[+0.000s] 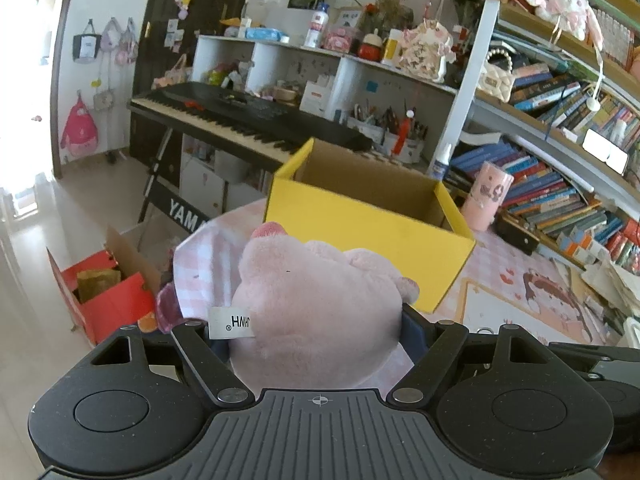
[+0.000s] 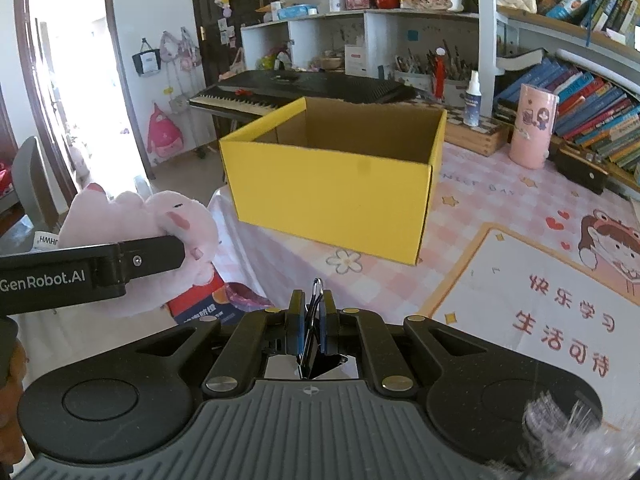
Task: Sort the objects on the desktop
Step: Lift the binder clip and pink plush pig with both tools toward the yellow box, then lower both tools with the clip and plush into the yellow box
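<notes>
On the pink checked tablecloth (image 2: 480,200) stands an open yellow cardboard box (image 2: 332,200), at twelve o'clock from both grippers. The left gripper (image 1: 316,320) clamps a soft pink plush toy (image 1: 316,280). The right gripper (image 2: 312,320) is pinched tight on a black metal binder clip (image 2: 314,320).

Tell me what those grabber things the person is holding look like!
Both are black plastic. The right gripper has a ribbed grey pad at its base, two round discs either side, silver rivets on its linkage bars and blue pads inside its fingers. The left gripper looks the same from its own camera; seen from the right wrist camera, its side carries white lettering reading GenRobot.AI. No sleeves show.
</notes>
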Tool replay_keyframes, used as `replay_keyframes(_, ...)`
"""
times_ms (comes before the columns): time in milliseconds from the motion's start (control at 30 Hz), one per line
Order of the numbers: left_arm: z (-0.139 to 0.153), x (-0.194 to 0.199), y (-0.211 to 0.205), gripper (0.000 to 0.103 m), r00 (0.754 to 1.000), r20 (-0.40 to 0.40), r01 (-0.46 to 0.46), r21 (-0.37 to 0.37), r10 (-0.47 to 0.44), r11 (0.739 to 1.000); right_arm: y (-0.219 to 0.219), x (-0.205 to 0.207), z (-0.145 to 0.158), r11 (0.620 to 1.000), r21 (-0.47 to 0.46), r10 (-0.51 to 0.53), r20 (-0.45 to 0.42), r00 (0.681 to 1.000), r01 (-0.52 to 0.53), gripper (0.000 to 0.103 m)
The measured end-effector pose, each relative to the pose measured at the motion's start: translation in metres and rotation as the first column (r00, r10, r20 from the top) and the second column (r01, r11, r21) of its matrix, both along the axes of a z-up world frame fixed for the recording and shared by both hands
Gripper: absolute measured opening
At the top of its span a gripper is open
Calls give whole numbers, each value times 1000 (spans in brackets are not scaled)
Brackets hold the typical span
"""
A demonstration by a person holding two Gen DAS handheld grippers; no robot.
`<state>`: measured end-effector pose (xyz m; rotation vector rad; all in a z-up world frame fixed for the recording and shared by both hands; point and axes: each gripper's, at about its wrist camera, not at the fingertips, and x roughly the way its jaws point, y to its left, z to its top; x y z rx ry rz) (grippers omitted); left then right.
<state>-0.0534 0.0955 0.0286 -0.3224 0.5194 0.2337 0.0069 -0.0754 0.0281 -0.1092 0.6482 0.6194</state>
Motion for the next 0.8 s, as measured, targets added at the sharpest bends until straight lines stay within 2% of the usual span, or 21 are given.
replay_keyframes(467,27,36,9,80,992,123,-33,51,26,998,18,43,41,998,49,39,120,992,-45,7)
replay_keyframes(800,40,97,13,80,986,163,-49,70,38,996,33,105,64,992,76,83,188,979,-98,7)
